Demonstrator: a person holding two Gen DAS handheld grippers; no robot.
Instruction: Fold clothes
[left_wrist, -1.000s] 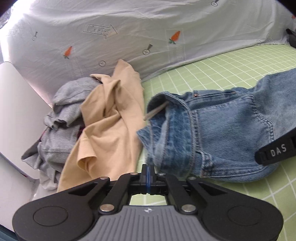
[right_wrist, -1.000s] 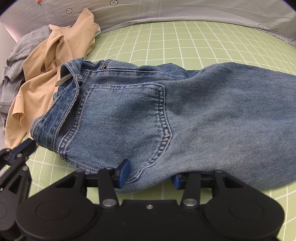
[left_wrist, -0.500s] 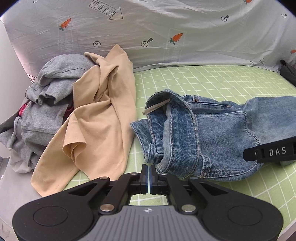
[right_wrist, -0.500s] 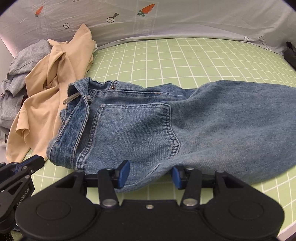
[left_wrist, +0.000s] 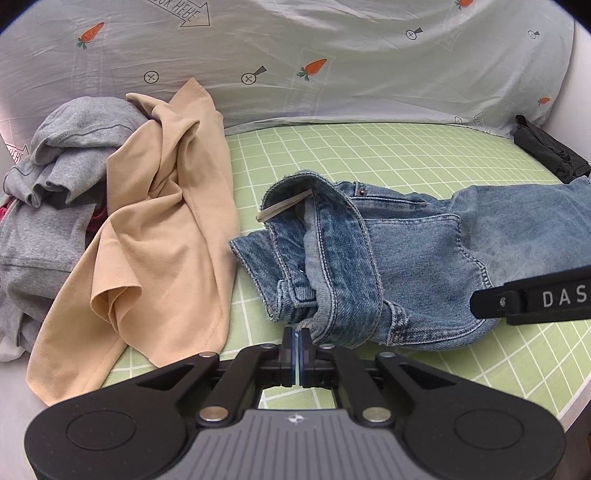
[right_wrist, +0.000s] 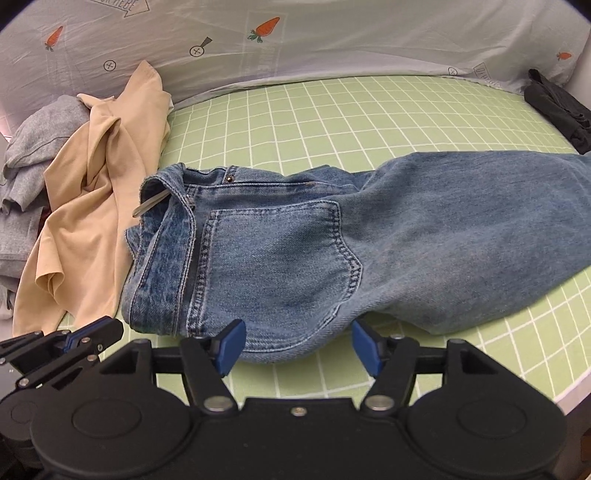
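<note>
Only from the right wrist, jeans (right_wrist: 332, 254) back pocket (right_wrist: 280, 254) shows whole.

We see both views evenly and softly lit, bright, with only faint shadows under the jeans (right_wrist: 332, 251). Focus is sharp. The fisheye lens bows the green grid mat (right_wrist: 332, 118) toward the edges, and the corners go black.

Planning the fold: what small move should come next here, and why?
Probably ease the right claw forward and close it on the jeans. It is open, its pads flanking the near hem without gripping. The left claw is shut just short of the crumpled waistband, holding nothing visible, so the denim cannot be lifted yet.
</note>
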